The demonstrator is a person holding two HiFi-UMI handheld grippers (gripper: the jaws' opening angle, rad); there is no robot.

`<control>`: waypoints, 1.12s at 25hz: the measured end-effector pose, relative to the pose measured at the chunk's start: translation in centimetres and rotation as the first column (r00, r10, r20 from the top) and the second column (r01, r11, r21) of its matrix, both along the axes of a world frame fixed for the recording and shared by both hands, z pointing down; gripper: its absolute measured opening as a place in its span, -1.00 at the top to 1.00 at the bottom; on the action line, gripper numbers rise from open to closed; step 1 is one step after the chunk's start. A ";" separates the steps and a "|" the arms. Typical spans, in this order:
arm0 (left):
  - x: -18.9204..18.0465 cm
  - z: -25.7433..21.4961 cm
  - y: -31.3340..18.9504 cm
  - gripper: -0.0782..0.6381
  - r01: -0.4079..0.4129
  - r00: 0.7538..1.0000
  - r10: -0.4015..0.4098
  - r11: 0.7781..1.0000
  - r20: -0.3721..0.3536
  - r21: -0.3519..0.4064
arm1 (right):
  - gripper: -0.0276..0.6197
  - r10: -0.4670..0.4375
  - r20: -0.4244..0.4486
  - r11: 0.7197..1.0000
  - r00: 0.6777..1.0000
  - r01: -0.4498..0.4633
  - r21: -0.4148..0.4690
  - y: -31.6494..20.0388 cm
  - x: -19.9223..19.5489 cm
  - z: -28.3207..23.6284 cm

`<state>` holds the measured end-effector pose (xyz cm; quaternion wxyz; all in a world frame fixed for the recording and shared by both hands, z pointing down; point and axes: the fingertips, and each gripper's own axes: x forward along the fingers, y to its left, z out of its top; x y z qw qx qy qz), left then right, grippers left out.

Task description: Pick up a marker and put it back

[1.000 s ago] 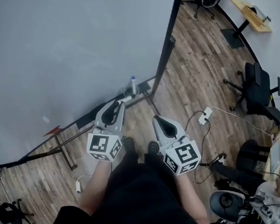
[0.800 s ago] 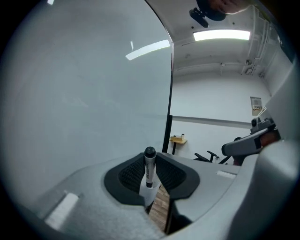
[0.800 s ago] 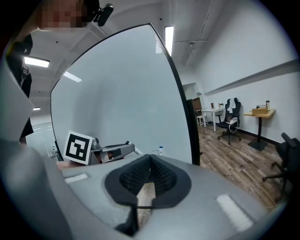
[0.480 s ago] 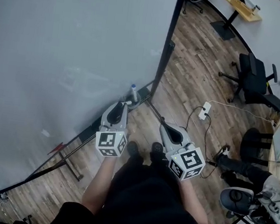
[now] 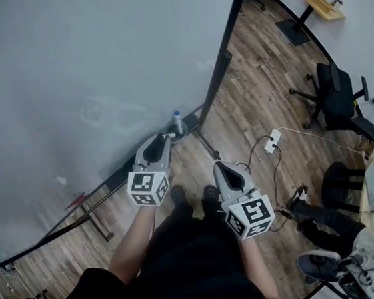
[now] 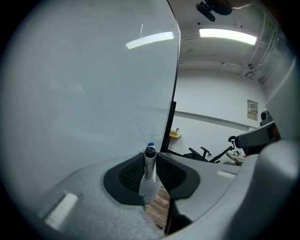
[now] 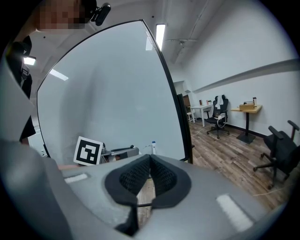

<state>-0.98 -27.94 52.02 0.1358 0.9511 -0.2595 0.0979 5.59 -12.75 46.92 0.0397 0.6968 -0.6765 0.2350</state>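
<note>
A white marker with a blue cap (image 5: 177, 121) sticks out past my left gripper (image 5: 163, 136), close to the lower right corner of the whiteboard (image 5: 82, 66). In the left gripper view the marker (image 6: 149, 165) stands upright between the black pads, and the left gripper (image 6: 150, 161) is shut on it. Its jaws have just been opening slightly, with the marker still between them. My right gripper (image 5: 223, 167) hangs to the right over the floor, holding nothing. In its own view the right gripper (image 7: 149, 157) has its pads meeting at the tips, and the marker (image 7: 153, 146) shows small beyond them.
The whiteboard's dark tray ledge (image 5: 114, 171) runs down-left, with a small red item (image 5: 76, 201) on it. The black frame post (image 5: 219, 69) and stand feet are by my shoes. A power strip (image 5: 272, 140) with cables and an office chair (image 5: 337, 95) are on the wood floor to the right.
My left gripper has sunk with the marker toward the board's lower corner. The right gripper has hardly shifted.
</note>
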 end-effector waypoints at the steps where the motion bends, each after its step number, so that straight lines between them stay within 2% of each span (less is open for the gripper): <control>1: 0.0 0.2 0.0 0.55 -0.006 1.000 0.006 1.000 0.005 -0.001 | 0.91 0.001 0.000 1.000 1.000 -0.001 0.000 0.0 -0.1 0.1; 14: 0.1 0.5 0.7 0.51 -0.052 0.998 0.053 0.998 0.018 -0.018 | 0.91 0.012 0.007 1.000 1.000 -0.013 0.006 -0.1 -0.6 0.4; 28: -2.0 -1.7 1.6 0.51 -0.063 0.998 0.063 0.998 -0.013 -0.003 | 0.91 -0.040 0.014 0.998 0.999 0.039 0.040 -0.8 -3.0 -0.4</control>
